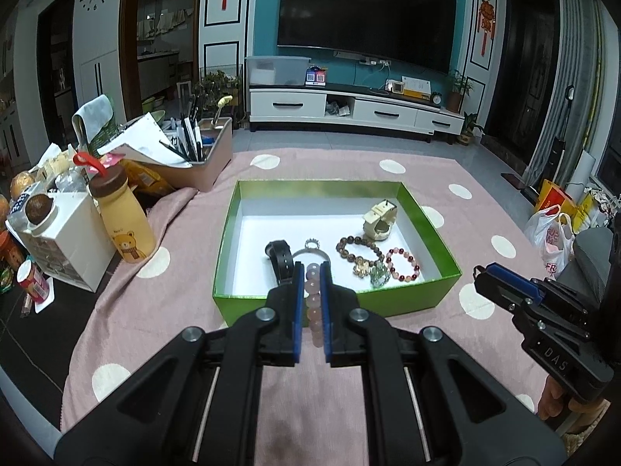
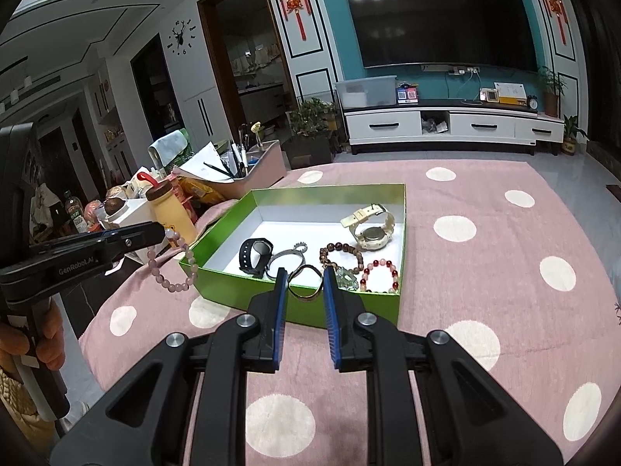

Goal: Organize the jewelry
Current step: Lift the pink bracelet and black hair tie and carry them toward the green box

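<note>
A green box (image 1: pixel 427 213) with a white floor sits on the pink dotted cloth; it also shows in the right wrist view (image 2: pixel 310 194). Inside lie a black watch (image 1: pixel 280 258), a cream watch (image 1: pixel 380 221), a brown bead bracelet (image 1: pixel 359 250), a red and pink bead bracelet (image 1: pixel 403 266) and a silver bangle (image 2: pixel 285 258). My left gripper (image 1: pixel 311 272) is shut on a pale pink bead bracelet (image 1: pixel 313 303), which hangs from it left of the box in the right wrist view (image 2: pixel 176 264). My right gripper (image 2: pixel 305 273) is shut on a thin metal bangle (image 2: pixel 306 281) held over the box's near wall.
A yellow bear bottle (image 1: pixel 124 217), a white box (image 1: pixel 66 240) and a pink bin of pens and papers (image 1: pixel 202 155) crowd the table's left side. A TV stand (image 1: pixel 349 108) is across the room. Bags (image 1: pixel 551 229) lie to the right.
</note>
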Demonstrator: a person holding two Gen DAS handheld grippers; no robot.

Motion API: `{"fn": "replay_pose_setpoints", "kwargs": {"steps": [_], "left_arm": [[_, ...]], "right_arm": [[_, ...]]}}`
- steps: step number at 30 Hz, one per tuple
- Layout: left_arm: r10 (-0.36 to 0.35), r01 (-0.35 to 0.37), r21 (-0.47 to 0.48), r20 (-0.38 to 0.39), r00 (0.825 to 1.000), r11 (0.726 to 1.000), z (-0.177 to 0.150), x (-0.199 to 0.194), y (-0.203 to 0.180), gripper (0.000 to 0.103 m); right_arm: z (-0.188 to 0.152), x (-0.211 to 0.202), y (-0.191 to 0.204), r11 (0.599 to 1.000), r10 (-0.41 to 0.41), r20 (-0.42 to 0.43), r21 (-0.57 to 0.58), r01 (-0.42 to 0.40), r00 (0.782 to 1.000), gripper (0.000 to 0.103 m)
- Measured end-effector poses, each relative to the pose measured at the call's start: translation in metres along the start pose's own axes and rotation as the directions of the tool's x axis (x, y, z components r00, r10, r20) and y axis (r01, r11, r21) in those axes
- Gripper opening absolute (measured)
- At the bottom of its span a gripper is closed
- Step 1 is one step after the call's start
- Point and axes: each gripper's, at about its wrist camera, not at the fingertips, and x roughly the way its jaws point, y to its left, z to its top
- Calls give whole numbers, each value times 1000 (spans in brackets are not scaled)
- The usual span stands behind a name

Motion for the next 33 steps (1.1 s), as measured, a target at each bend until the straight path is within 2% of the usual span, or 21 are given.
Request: {"fn": "replay_pose_setpoints", "kwargs": {"steps": [18,33], "left_arm": [[11,-11,16,30,999,1000,26,14,2,7],[11,-11,-14,6,1000,1000,35,41,15,7]], "right_arm": [[22,21,5,1000,24,17,-7,-24,1000,18],[30,48,6,1000,23,-12,-15,-23,1000,18]]}}
